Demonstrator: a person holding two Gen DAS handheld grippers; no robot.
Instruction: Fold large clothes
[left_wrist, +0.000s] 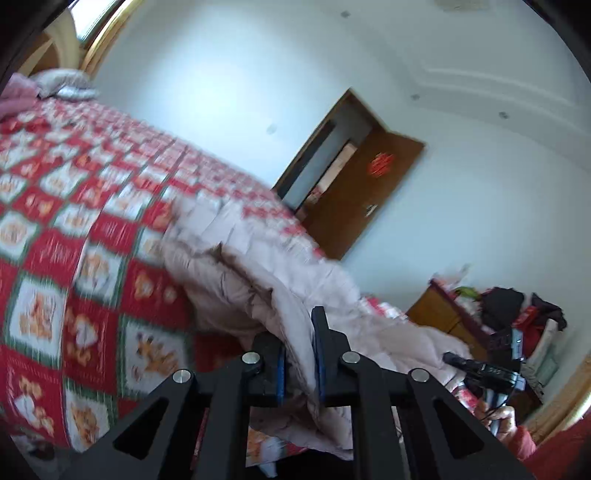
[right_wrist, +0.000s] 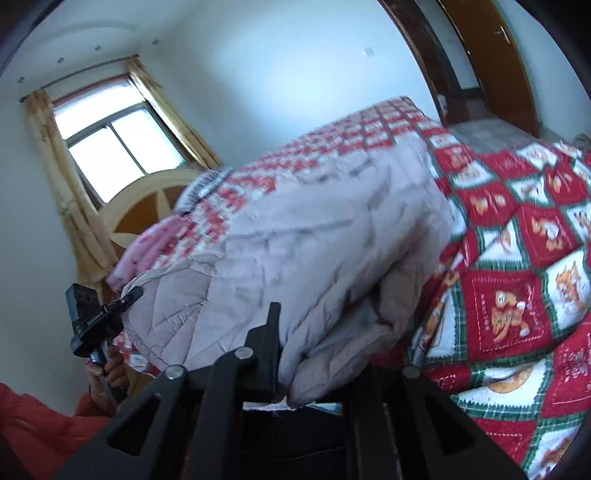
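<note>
A pale pink quilted padded coat lies bunched on a bed with a red, white and green patchwork quilt. My left gripper is shut on a fold of the coat's edge, lifted off the quilt. In the right wrist view the coat fills the middle. My right gripper is shut on a thick fold of it; the coat hides the right finger. The other gripper shows at the left, clamped on the coat's far edge. The other gripper also shows in the left wrist view.
An open brown door is behind the bed. A wooden cabinet piled with clothes and bags stands at the right. A window with yellow curtains and a wooden headboard are at the left. Pillows lie at the bed's head.
</note>
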